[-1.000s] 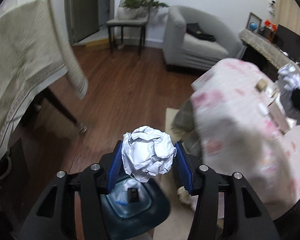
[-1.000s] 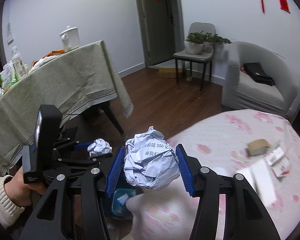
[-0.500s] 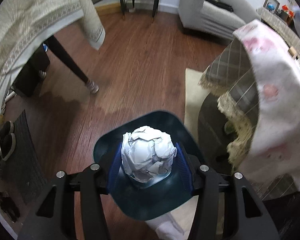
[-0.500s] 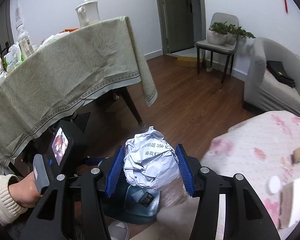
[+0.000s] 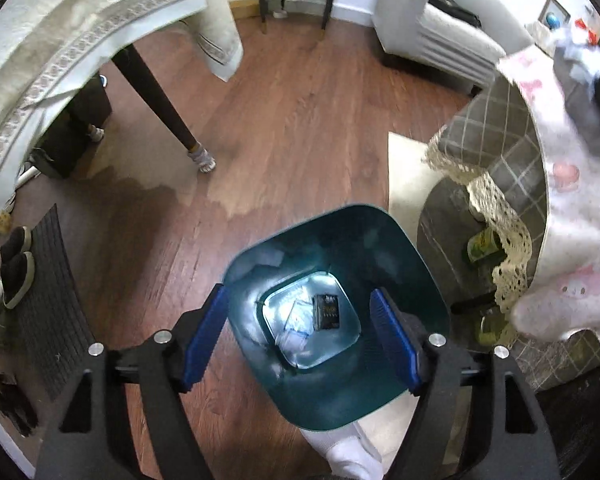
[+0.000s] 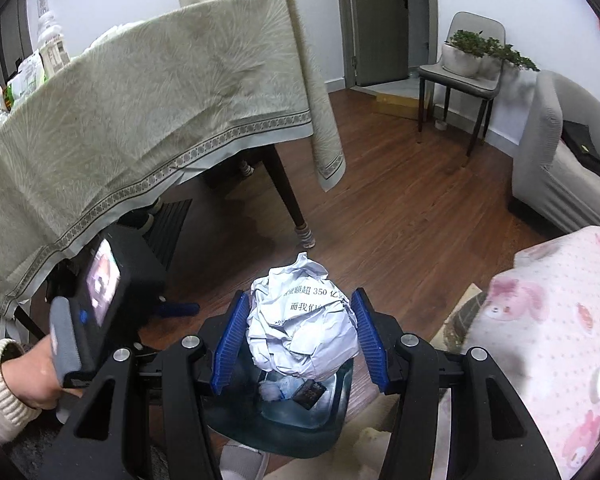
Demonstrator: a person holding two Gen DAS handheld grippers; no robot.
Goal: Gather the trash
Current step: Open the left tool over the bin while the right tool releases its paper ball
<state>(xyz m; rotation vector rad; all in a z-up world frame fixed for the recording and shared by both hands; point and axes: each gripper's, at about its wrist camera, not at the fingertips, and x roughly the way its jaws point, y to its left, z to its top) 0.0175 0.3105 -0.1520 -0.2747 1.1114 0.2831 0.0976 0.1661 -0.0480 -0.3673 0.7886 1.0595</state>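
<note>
My left gripper (image 5: 297,294) points down into a dark teal bin (image 5: 416,256) on the wood floor. Its jaws are opening with nothing between the blue pads (image 5: 204,332). At the bin's bottom lie a black packet (image 5: 326,312) and pale crumpled scraps (image 5: 296,340). My right gripper (image 6: 299,298) is shut on a crumpled ball of printed paper (image 6: 300,332), held just above the same bin (image 6: 284,436). In the right wrist view a hand (image 6: 24,376) holds the left gripper's handle (image 6: 68,332) at lower left.
A table under a beige cloth (image 6: 140,100) stands to the left, its dark leg (image 6: 292,200) near the bin. A round table with a pink cloth (image 6: 540,340) is on the right. A grey armchair (image 6: 560,160) and a chair with plants (image 6: 464,64) stand behind. Shoes (image 5: 16,268) lie on a mat.
The left gripper came down over the bin and opened; its white paper ball has left the jaws. The right gripper carried its ball from the pink table toward the bin.
</note>
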